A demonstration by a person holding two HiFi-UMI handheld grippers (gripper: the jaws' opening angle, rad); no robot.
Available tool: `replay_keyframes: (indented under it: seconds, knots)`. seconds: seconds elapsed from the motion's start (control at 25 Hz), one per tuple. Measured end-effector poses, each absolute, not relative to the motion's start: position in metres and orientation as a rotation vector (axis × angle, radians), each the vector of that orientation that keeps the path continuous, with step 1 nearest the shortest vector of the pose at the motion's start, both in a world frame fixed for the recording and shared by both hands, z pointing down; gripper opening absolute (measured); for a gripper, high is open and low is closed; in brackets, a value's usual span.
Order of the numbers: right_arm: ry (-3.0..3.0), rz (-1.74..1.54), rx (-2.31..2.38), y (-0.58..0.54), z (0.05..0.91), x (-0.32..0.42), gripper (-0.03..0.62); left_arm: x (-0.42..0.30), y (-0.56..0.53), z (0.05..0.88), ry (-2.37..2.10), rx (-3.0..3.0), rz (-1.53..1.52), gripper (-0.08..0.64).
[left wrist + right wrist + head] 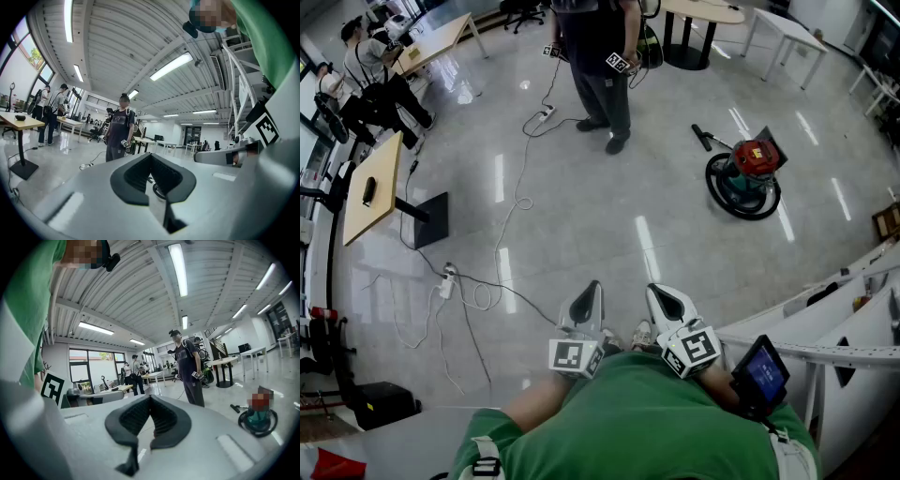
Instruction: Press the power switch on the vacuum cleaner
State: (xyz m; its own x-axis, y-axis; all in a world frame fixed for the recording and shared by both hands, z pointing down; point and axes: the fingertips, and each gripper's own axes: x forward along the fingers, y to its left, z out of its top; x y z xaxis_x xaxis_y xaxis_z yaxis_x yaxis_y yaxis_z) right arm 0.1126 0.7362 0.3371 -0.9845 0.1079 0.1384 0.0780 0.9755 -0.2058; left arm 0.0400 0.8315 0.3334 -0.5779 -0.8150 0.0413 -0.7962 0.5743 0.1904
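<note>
Vacuum (pixel 748 174) is seen on the floor, well ahead and off to the right of both claws. Right claw (pixel 660 296) is nearer, and left claw (pixel 590 294) is carried just beside it. Both are closed with nothing gripped. Switch can't be made out, so a long approach is judged necessary.

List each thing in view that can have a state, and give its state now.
left gripper, shut, nothing between its jaws
right gripper, shut, nothing between its jaws
vacuum cleaner, upright on the floor, far from both grippers, untouched; whether it is on or off cannot be told
small screen by the right arm, lit blue
</note>
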Motion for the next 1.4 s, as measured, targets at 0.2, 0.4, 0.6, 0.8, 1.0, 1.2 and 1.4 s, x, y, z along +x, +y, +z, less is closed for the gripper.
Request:
replay_keyframes:
  seconds: [0.2, 0.4, 0.6, 0.8, 1.0, 1.2, 1.4]
  knots:
    - [-2.977, 0.299, -0.132, 0.734, 0.336, 0.116, 0.002, 0.042, 0.831, 0.333, -2.669, 1.381, -0.227, 0.006]
    - [-2.994, 0.299, -0.110, 0.731, 0.332, 0.120, 0.002, 0.044, 0.828, 0.331, -2.665, 1.394, -0.231, 0.006]
    - [-3.017, 0.323, -0.059, 0.721, 0.328, 0.127, 0.002, 0.048, 0.819, 0.329, -2.649, 1.424, -0.231, 0.006]
    - [-3.023, 0.320, -0.020, 0.716, 0.326, 0.129, 0.002, 0.047, 0.812, 0.328, -2.630, 1.456, -0.231, 0.006]
    - [-3.024, 0.323, 0.034, 0.705, 0.327, 0.136, 0.002, 0.050, 0.799, 0.329, -2.601, 1.490, -0.230, 0.006]
    - [-3.022, 0.326, 0.126, 0.686, 0.326, 0.145, 0.002, 0.057, 0.780, 0.329, -2.555, 1.543, -0.216, 0.006]
    - [-3.027, 0.327, 0.195, 0.662, 0.328, 0.152, 0.002, 0.060, 0.755, 0.328, -2.534, 1.591, -0.209, 0.006]
